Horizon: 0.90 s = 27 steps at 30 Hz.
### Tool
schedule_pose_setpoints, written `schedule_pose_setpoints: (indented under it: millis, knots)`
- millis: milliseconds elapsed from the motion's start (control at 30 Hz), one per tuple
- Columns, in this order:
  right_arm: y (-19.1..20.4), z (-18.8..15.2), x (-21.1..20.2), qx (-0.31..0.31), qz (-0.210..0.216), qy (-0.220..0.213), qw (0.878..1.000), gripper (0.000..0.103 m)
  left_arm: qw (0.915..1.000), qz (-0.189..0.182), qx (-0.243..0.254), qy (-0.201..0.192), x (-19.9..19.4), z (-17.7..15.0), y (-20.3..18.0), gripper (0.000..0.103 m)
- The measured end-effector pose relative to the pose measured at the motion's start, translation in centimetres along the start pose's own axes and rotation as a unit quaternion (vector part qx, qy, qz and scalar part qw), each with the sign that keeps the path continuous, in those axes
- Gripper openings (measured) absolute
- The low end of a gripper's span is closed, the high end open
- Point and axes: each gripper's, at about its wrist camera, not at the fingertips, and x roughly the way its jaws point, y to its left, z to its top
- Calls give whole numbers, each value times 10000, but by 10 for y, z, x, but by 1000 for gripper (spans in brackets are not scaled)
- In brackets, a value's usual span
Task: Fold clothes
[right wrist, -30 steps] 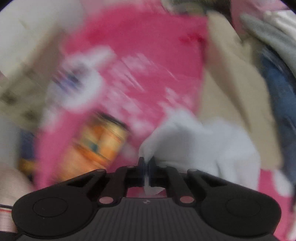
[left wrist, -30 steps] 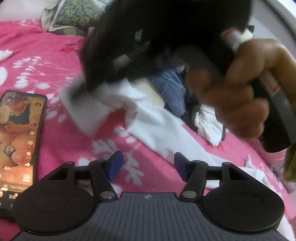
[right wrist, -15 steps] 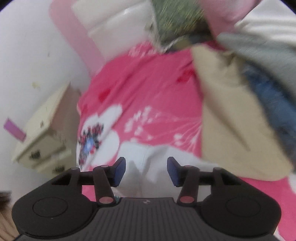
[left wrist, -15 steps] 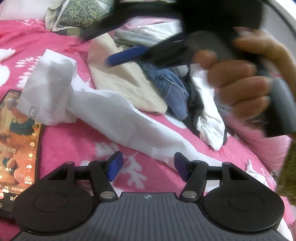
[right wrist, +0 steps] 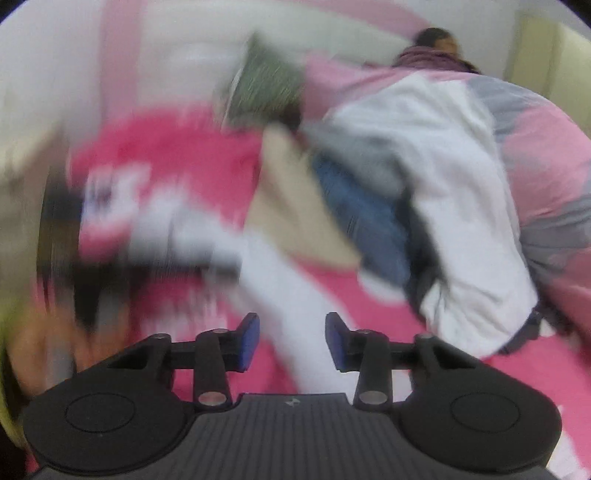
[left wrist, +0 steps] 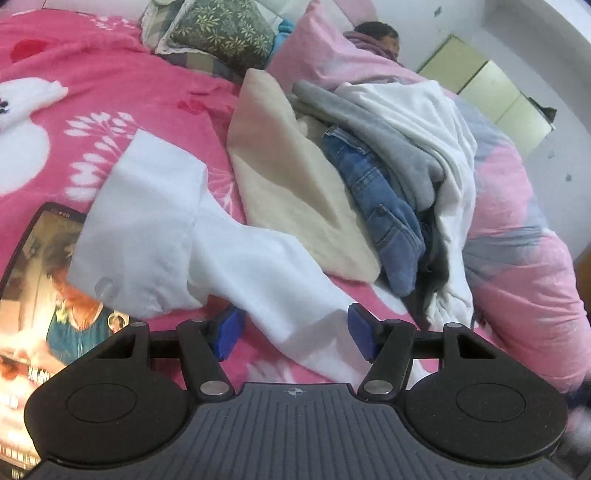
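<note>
Right now my left hand-held gripper hangs low over the bed, its blue pads parted wide. The white garment lies spread on the pink floral bedspread, and its narrow lower end runs down between those pads; neither pad presses on the cloth, so I have no grip on it. The garment's broad upper part lies toward the left, with one corner resting over the top edge of a phone whose screen is lit.

Just beyond the white garment sits a heap of other clothes: a cream piece lying flat and touching the white one, then folded blue jeans, a grey top and a white fleece draped over the pile. Past them there is a green patterned pillow and a pale pink quilt, with a person lying at the far end.

On my right wrist view everything is smeared by motion. My right hand-held gripper has its jaws partway apart and closing. The white garment shows as a blurred strip behind the gap, but nothing is pinched between the pads. The clothes pile is visible farther off.
</note>
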Motion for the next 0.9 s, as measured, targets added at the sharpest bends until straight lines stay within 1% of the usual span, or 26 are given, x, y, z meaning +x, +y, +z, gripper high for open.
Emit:
schedule_pose_setpoints:
  millis: [67,133,200,267,333,367,400,433,467,600,700,800,900]
  knots:
    - [19,-13,18,-617,-223,193,9977,38,10000,0,8,-1,1,1,1,62]
    - [35,-24,37,-1190,-448,351,9913,36,9999,32,94,-25,3,1,-1,62]
    - [42,-33,53,-1626,-576,489,9838,31,9998,69,164,-18,3,-1,-2,62]
    - [49,-41,66,-2002,-673,572,9758,28,9998,95,180,10,5,-1,-2,62]
    - [50,-47,75,-2222,-773,584,9702,27,9998,104,183,20,6,-1,-3,62]
    - [50,-49,79,-2284,-805,582,9685,24,9998,104,191,25,7,0,-3,62]
    - [49,-49,82,-2269,-812,567,9689,20,9997,105,200,26,7,0,-3,62]
    - [48,-49,84,-2224,-821,546,9700,7,9997,102,200,29,7,0,-3,62]
    - [46,-48,83,-2112,-803,503,9728,0,9997,103,198,29,6,0,-2,62]
    - [36,-39,64,-1515,-494,231,9870,0,9999,75,136,-30,-1,1,-2,62]
    - [26,-35,47,-1027,-74,143,9946,0,9999,57,104,-101,-3,3,-2,62]
    - [19,-34,45,-570,361,219,9975,0,9997,74,154,-179,-4,3,-4,62]
    - [19,-38,55,-258,769,429,9958,0,9994,118,256,-214,-3,0,-7,62]
